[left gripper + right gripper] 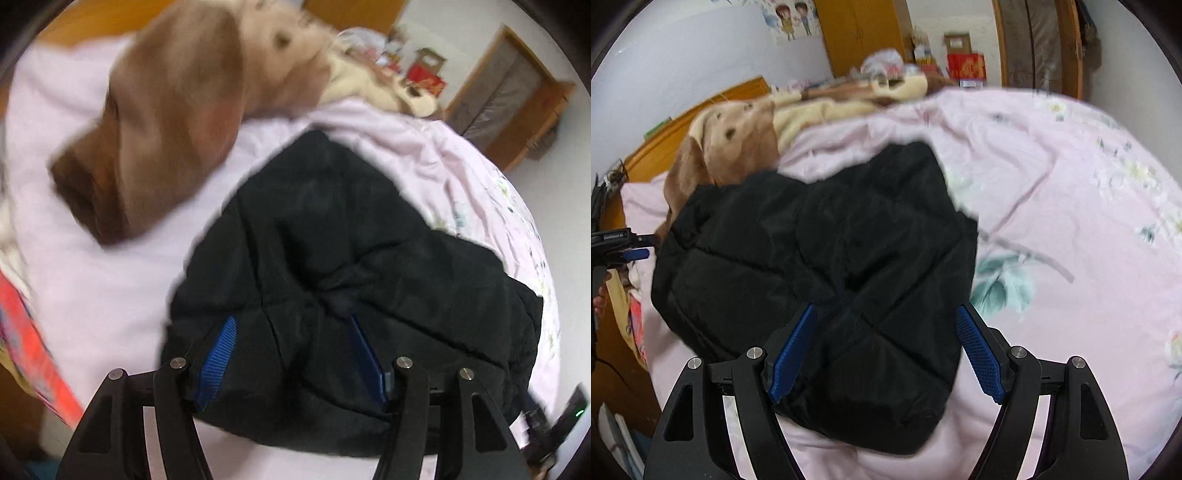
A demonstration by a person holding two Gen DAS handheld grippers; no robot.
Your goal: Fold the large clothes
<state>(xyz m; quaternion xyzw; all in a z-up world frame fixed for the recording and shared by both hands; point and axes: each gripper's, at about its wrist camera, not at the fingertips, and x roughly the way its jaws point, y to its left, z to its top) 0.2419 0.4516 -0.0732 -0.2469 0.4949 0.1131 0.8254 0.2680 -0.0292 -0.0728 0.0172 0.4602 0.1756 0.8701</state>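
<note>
Two grippers stand over one black quilted jacket (820,280), which lies bundled on a pink floral bedsheet (1052,206).

Left gripper (291,354): the jaws stand moderately apart with the jacket's padded fabric bulging up between them. The blue pads (218,354) sit against or just beside the cloth; the view is blurred, so whether they press on it cannot be told.

Right gripper (886,354): the jaws are spread wide. The left-hand pad sits at the jacket's near surface, while the right-hand pad (982,354) stands clear of the fabric, over the bare sheet. Nothing is clamped.

Position of the jacket: toward the near edge of the bed, folded into a rough compact mass, quilting seams visible across its top. Its far edge lies just beside a brown-and-cream plush blanket (177,122), which is heaped toward the wooden headboard (713,107).

Surroundings: a wooden wardrobe (860,33) and a red box (966,66) stand beyond the bed. In the right wrist view the left gripper's body appears at the picture's left edge, beside the jacket.
</note>
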